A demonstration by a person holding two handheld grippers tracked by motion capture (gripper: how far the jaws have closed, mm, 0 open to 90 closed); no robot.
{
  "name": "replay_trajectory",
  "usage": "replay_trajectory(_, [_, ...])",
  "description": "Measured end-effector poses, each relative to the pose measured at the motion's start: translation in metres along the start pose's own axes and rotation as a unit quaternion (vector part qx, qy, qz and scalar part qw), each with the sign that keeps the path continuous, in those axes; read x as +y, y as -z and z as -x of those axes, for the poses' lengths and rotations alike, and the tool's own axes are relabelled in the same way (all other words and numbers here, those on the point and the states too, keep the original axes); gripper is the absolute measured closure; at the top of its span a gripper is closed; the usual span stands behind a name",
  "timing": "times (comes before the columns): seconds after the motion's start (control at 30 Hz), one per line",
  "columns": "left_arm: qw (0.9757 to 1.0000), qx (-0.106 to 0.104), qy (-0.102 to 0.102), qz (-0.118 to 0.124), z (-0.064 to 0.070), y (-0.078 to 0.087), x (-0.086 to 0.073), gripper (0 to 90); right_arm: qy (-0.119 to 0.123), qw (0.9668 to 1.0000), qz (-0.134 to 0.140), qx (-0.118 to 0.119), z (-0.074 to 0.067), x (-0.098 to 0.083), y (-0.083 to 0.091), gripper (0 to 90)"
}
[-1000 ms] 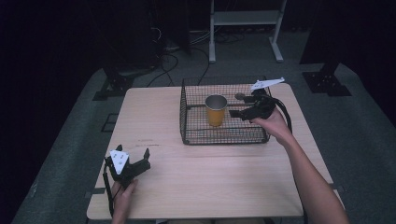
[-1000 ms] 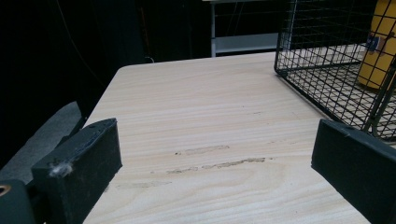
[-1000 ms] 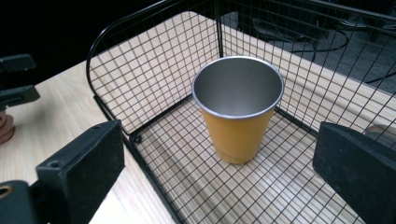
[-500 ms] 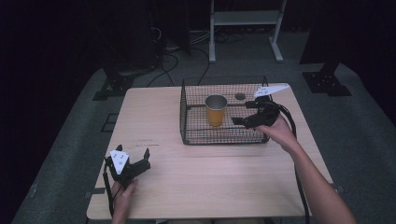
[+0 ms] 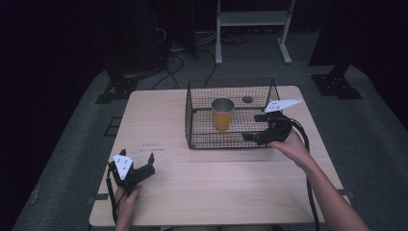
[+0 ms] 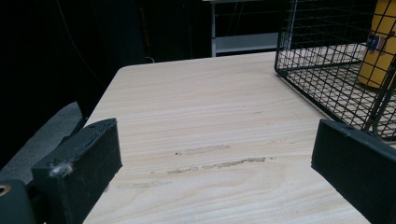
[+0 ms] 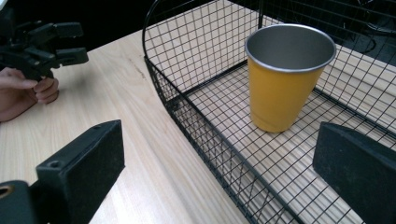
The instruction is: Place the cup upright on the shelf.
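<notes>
From the high view, a yellow metal cup point(image 5: 222, 113) stood upright inside the wire basket point(image 5: 192, 126) on the counter point(image 5: 211, 178); the right gripper point(image 5: 260, 129) hovered at the basket's right wall, jaws spread and empty. The left gripper point(image 5: 139, 169) rested near the counter's front left corner. In the left gripper view its jaws gaped over bare wood. In the right gripper view the cup point(image 7: 286, 77) sat untouched between spread jaws, so any grasp seemingly remained to be done.

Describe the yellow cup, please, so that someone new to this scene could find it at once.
On the wooden table stands a black wire basket, towards the far right. The yellow cup stands upright inside it on the mesh floor. Its yellow outside and bare metal rim and inside mark it out: nothing else lies in the basket, and the right gripper beside it is black.
</notes>
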State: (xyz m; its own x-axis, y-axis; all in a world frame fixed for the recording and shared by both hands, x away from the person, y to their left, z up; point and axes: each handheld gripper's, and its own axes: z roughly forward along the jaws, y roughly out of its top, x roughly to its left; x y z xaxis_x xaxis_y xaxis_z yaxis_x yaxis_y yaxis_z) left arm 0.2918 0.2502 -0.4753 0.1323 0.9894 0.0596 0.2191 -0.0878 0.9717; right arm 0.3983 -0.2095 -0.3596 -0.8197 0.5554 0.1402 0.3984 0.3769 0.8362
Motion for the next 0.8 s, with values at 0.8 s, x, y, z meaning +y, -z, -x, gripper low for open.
replay_trajectory(0.8, [1.0000,0.000,-0.001,-0.001,0.000,0.000,0.000,0.8,-0.007,0.9998,0.010,0.016,-0.012,-0.038,0.011,1.7])
